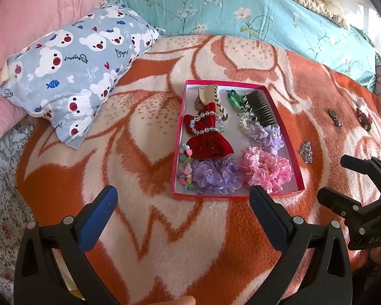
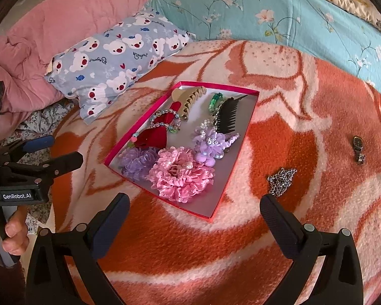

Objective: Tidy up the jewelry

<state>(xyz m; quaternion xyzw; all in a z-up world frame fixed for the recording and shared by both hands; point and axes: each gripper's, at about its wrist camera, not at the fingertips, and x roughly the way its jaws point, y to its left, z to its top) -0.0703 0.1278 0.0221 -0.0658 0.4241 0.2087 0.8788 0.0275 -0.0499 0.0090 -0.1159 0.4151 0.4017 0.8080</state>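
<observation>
So there's a shallow red box sitting on an orange-and-cream blanket on the bed, and it's pretty full: a tan claw clip, a red velvet bow with a beaded bracelet lying on it, a black comb, a green sequin piece, two purple scrunchies and a pink scrunchie.

Both tools are spread wide open, holding nothing. The left tool hovers just in front of the box's near edge. The right tool hangs over the box's near corner.

Still loose on the blanket, right of the box: a silver chain just beyond the right tool's right finger, a wristwatch farther out, and a small dark red piece. A bear-print pillow lies off to the left.
</observation>
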